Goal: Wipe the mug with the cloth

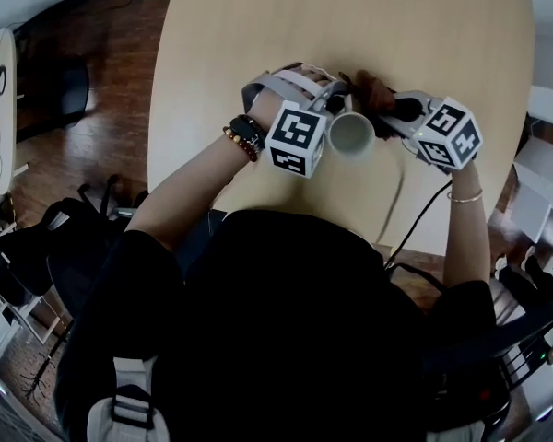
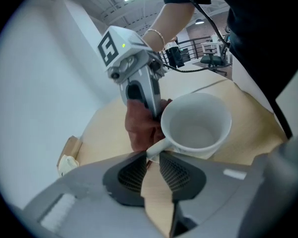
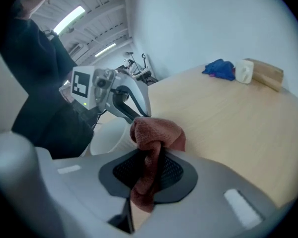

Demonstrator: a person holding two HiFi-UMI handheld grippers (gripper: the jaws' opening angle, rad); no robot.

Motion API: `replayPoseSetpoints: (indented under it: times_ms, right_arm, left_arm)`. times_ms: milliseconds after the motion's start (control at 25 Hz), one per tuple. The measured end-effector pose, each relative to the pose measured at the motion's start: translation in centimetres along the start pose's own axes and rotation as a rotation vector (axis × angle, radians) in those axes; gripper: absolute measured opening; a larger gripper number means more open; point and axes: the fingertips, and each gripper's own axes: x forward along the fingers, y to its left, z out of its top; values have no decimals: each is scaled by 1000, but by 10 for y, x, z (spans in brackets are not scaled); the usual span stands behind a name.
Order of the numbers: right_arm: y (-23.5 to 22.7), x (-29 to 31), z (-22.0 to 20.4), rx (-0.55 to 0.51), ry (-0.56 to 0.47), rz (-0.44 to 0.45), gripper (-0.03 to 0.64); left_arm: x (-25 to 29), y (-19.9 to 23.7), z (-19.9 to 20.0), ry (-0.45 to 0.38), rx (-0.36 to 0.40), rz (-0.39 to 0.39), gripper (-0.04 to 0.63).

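Near the middle of a pale wooden desk [image 1: 350, 26], close in front of the person: a white ceramic mug [image 1: 352, 134], mouth up, seen from above as a round rim.

Held by its handle in the left gripper [image 2: 151, 155], with the fingers [image 2: 176, 172] closed on the handle from both sides and its outer end wedged right at the tips. In the left gripper view, the mug just beyond those tips, tipped a little toward the camera (whether its base touches the desk or hangs just above, not clear from any view).

Pinched in the right gripper [image 3: 148, 155]: a rust-brown terry cloth [image 3: 156, 133]. Fingers [image 3: 176, 170] shut tight on it, one bunched fold bulging past the tips, a loose tail hanging back between the pads. Bunched fold pressed against the mug's outer wall, on the side next to the handle. In the left gripper view, that gripper slanting down from above with the cloth at the mug's left flank.

In the head view, both grippers meeting at the mug, one marker cube on either side of it.

At the far end of the desk, well apart from the mug (right gripper view only): a crumpled blue rag [image 3: 219, 67], a small white container [image 3: 245, 71] and a brown block [image 3: 267, 73], side by side.
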Motion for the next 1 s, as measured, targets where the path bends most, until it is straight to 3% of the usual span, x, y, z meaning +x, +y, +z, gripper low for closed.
replayPoseSetpoints:
  times_ms: [160, 320, 480, 560, 640, 760, 840, 920, 1000]
  right_arm:
    - [28, -49, -9, -2, -25, -101, 57]
    - [54, -78, -34, -60, 44, -212, 57]
    - [62, -25, -92, -120, 255, -269, 61]
    - [60, 4, -113, -95, 293, -296, 67]
    - [59, 21, -124, -51, 278, -325, 79]
    - [60, 26, -126, -49, 238, -377, 98]
    - [62, 23, -125, -57, 220, -391, 153]
    - [60, 13, -124, -61, 203, -419, 217]
    - [61, 0, -118, -43, 152, -441, 232]
  left_arm:
    - [-9, -8, -12, -15, -117, 22, 91]
    - [-13, -9, -23, -27, -312, 51, 82]
    - [-31, -24, -43, -60, -563, 56, 64]
    - [-48, -31, -51, -88, -684, 75, 64]
    - [-69, -37, -56, -117, -772, 102, 64]
    - [-99, -44, -59, -159, -832, 150, 66]
    - [-114, -45, -59, -203, -884, 187, 93]
    - [-131, -39, -56, -272, -955, 245, 98]
    - [-151, -29, -51, -358, -1014, 309, 98]
